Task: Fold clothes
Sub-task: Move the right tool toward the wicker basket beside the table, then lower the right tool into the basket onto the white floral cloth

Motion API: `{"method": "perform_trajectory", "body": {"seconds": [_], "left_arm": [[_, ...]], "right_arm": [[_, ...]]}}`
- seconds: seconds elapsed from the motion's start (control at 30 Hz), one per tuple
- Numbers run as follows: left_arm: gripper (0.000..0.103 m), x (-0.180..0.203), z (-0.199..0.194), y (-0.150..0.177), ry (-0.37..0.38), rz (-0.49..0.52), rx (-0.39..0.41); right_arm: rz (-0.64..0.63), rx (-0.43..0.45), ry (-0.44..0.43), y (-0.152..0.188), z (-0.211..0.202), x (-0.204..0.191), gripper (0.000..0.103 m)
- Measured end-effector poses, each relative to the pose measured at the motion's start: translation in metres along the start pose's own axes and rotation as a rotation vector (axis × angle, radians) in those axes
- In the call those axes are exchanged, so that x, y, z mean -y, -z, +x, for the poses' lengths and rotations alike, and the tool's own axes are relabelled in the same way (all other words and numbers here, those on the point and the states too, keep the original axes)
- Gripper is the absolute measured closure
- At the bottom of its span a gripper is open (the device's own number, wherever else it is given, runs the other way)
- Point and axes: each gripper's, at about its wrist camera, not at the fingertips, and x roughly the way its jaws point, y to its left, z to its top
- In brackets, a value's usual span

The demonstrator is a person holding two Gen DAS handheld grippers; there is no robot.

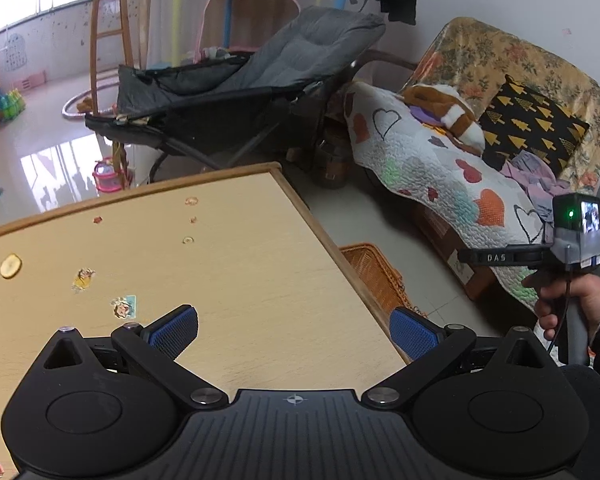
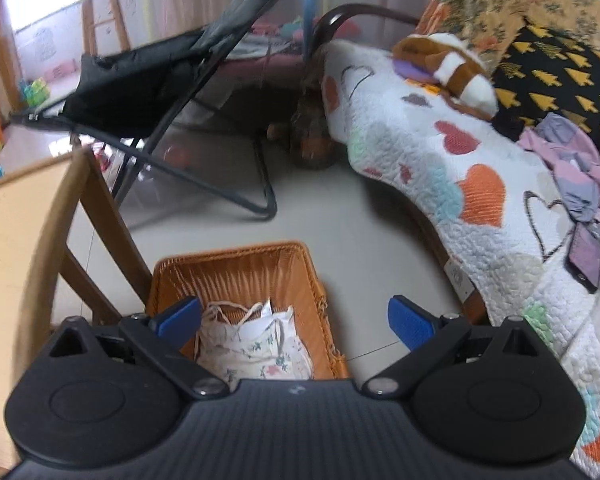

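Observation:
A white floral garment (image 2: pixel 256 346) with thin straps lies crumpled in an orange wicker basket (image 2: pixel 300 276) on the floor beside the table. My right gripper (image 2: pixel 294 322) hangs open just above the basket, its blue pads (image 2: pixel 410 324) wide apart and holding nothing. My left gripper (image 1: pixel 294 330) is open over the near right part of the wooden table (image 1: pixel 240 264), nothing between its fingers. The right gripper's handle and camera (image 1: pixel 578 232) show in a hand at the left wrist view's right edge. A corner of the basket (image 1: pixel 374 270) peeks past the table edge.
A sofa under a white heart-print quilt (image 2: pixel 440 160) carries a black cushion (image 2: pixel 560 76), a plush toy (image 2: pixel 448 60), loose purple clothes (image 2: pixel 572 168) and a phone (image 2: pixel 586 258). A black folding recliner (image 1: pixel 228 92) stands behind the table. Stickers (image 1: pixel 124 306) dot the tabletop.

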Motion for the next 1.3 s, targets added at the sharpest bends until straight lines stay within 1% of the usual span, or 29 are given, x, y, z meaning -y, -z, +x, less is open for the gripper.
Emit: {"method": "perform_trajectory", "body": {"seconds": [0.23,0.47,0.6,0.67,0.73,0.93,1.07,1.3], "left_arm": [[0.000,-0.007,0.031,-0.002,-0.007,-0.024,-0.027],[0.000,-0.014,0.048,-0.005,-0.023,-0.028,-0.039],[0.000,-0.020,0.058,-0.003,-0.025,-0.049,-0.055],[0.000,-0.028,0.063,-0.001,-0.015,-0.084,-0.068],[0.000,-0.033,0.069,0.002,-0.026,-0.106,-0.082],[0.000,-0.037,0.077,-0.001,-0.051,-0.096,-0.070],[0.000,-0.045,0.083,-0.004,-0.040,-0.133,-0.083],[0.000,-0.061,0.094,-0.002,-0.082,-0.153,-0.101]], "right_arm": [[0.006,-0.073,-0.036,0.014,0.043,0.000,0.002],[0.010,-0.137,-0.051,0.027,0.078,-0.005,0.003],[0.005,-0.160,-0.044,0.034,0.094,-0.007,0.003],[-0.003,-0.176,-0.029,0.037,0.103,-0.008,0.003],[-0.002,-0.192,-0.030,0.041,0.113,-0.008,0.003],[0.015,-0.230,-0.012,0.052,0.141,-0.005,0.003],[0.021,-0.253,0.000,0.062,0.159,-0.004,0.003],[0.018,-0.303,-0.017,0.077,0.192,-0.008,0.003]]}}
